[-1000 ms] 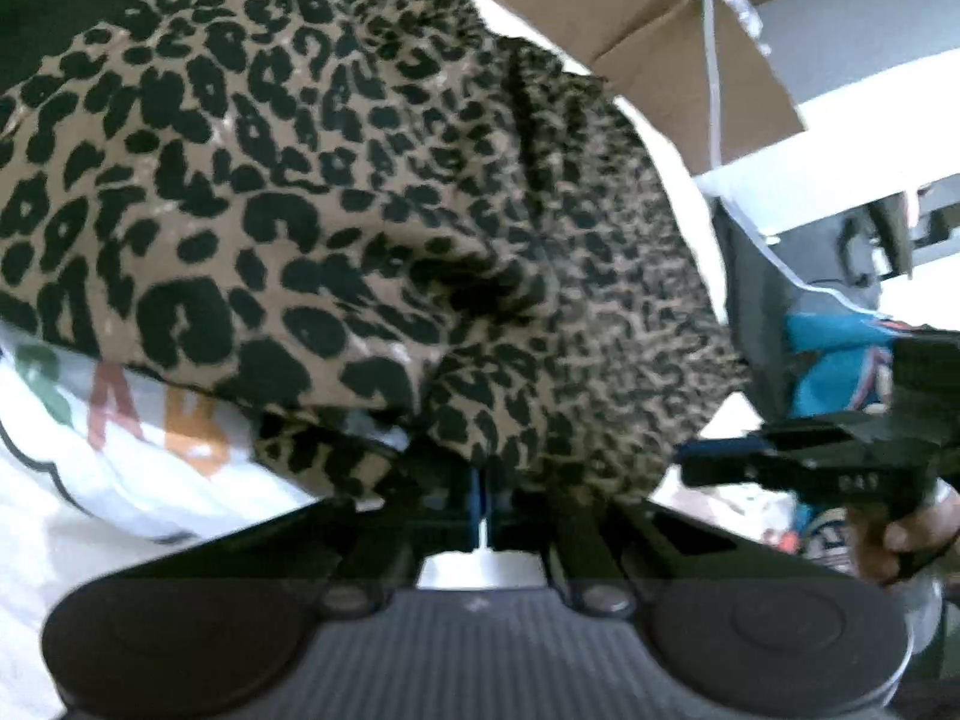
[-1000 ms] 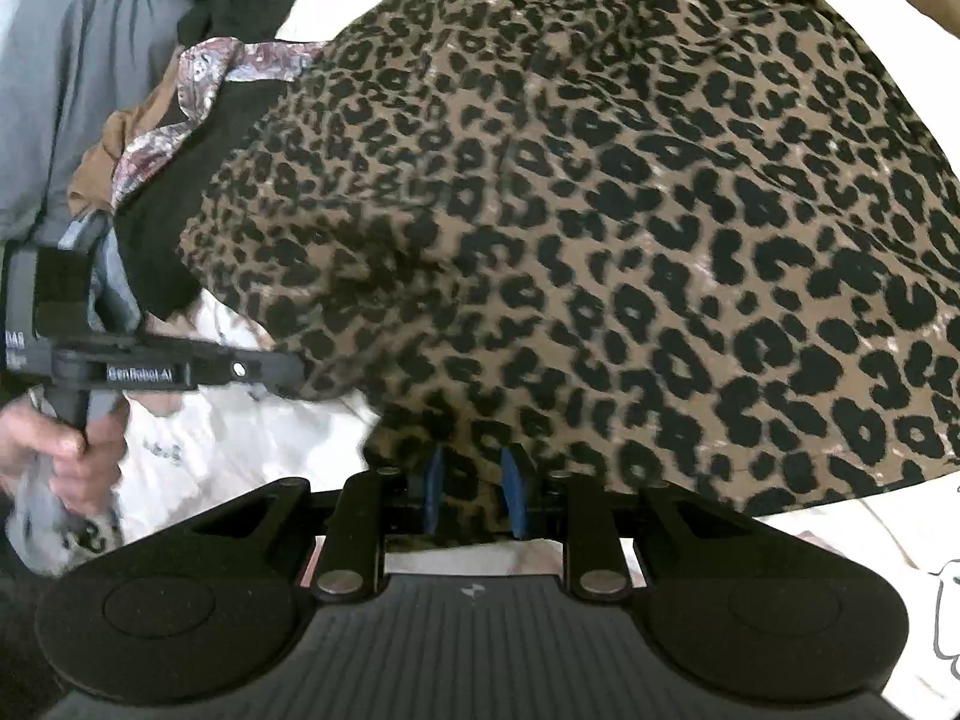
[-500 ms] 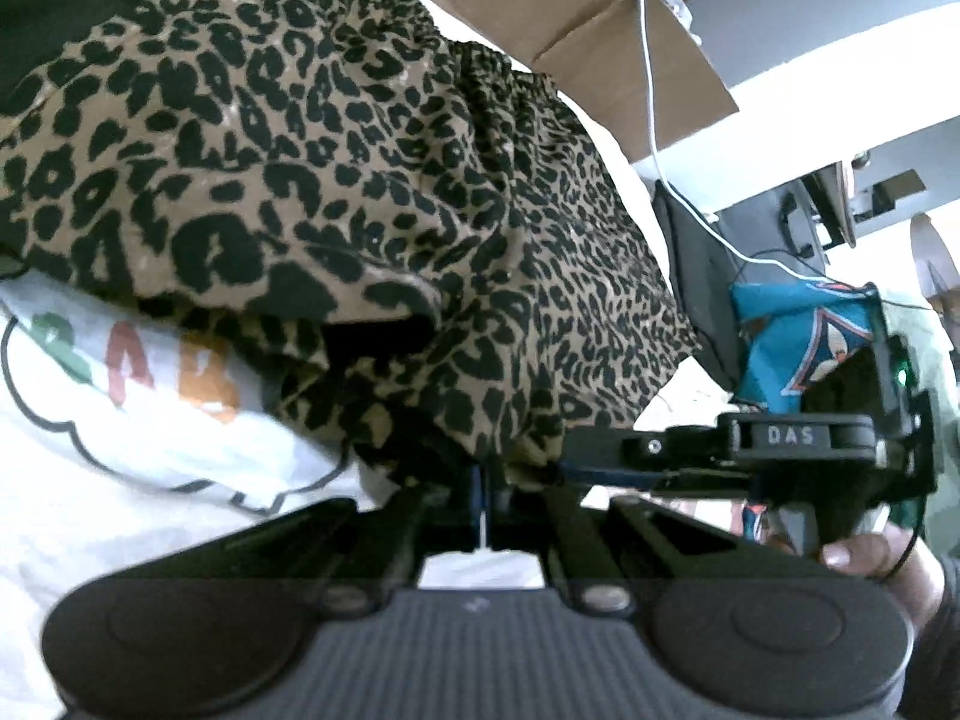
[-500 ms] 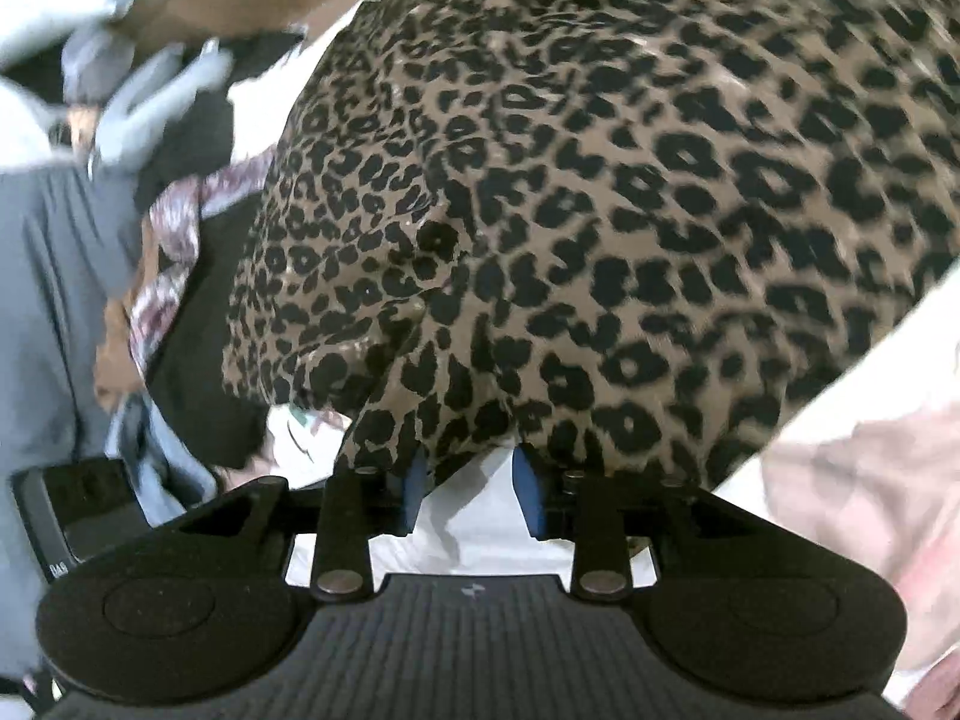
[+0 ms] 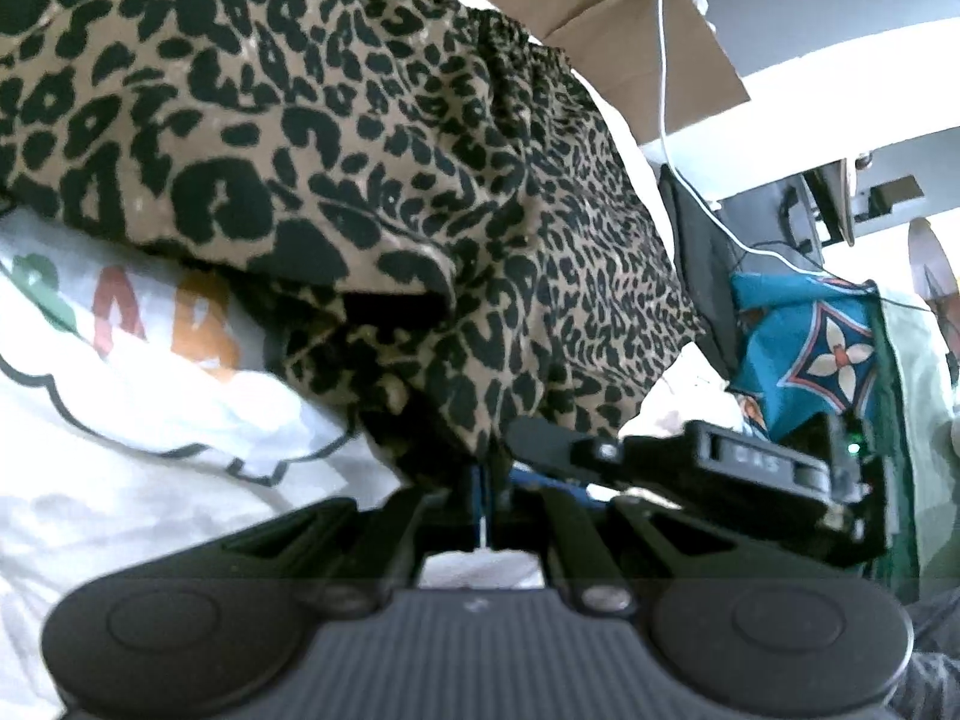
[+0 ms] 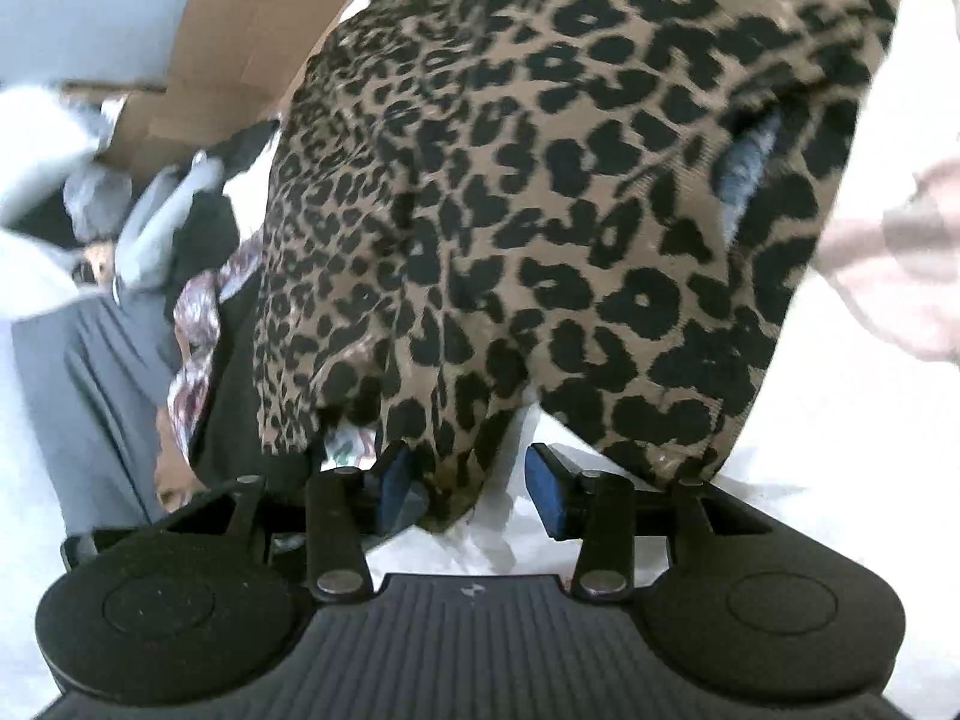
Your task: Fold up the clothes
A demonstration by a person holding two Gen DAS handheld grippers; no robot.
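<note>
A thin, soft tan fabric garment printed with black leopard spots (image 5: 372,138) was recorded draped in loose folds, with a gathered, ruffled band along its far edge in the left wrist view. In the right wrist view the same garment (image 6: 540,210) was seen hanging in a rounded bulge, its hem falling to a point. It lay over a white cotton T-shirt with a green, red and orange print and a dark scalloped outline (image 5: 138,372).

The left gripper (image 5: 485,489) was observed pressed together, only a thin slit between its blue pads, with a dark fold of the garment's lower edge pinched directly above them. The right gripper (image 6: 471,489) was noted spread wide; the garment's pointed hem hung between the blue pads, touching or just beside the left pad (image 6: 393,486) and apart from the right one. In the left wrist view the right gripper's black body (image 5: 708,468) was seen just beside the left gripper, under the garment's edge.

Further out were noted brown cardboard box flaps (image 5: 630,18), a white cable (image 5: 663,90), a teal patterned cloth (image 5: 822,348), and a heap of grey, black and floral clothes (image 6: 138,252).
</note>
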